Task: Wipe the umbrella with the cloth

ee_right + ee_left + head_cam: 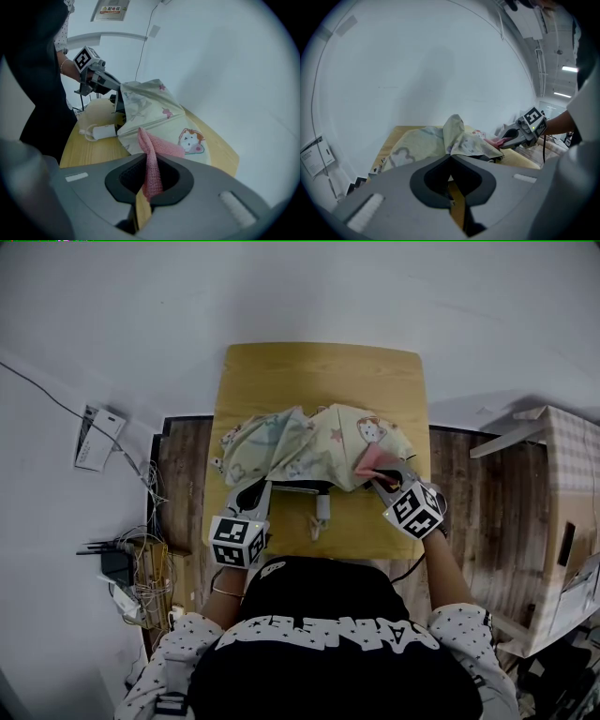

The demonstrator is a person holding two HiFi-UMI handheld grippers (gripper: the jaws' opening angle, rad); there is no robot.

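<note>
A pale yellow-green umbrella (pixel 309 448) with cartoon prints lies half collapsed across the wooden table (pixel 319 367). Its white handle (pixel 322 507) points toward me. My left gripper (pixel 255 491) is shut on the umbrella's fabric edge, which rises straight from the closed jaws in the left gripper view (pixel 450 159). My right gripper (pixel 380 482) is shut on a pink cloth (pixel 370 460) that rests on the canopy's right side. In the right gripper view the pink cloth (pixel 152 159) hangs pinched between the jaws, above the umbrella (pixel 154 110) and beside a cartoon face print (pixel 191 140).
The table stands against a white wall. A cardboard box (pixel 562 521) stands at the right. A router with tangled cables (pixel 117 563) lies on the floor at the left, and a white device (pixel 94 437) sits further back. My torso covers the table's near edge.
</note>
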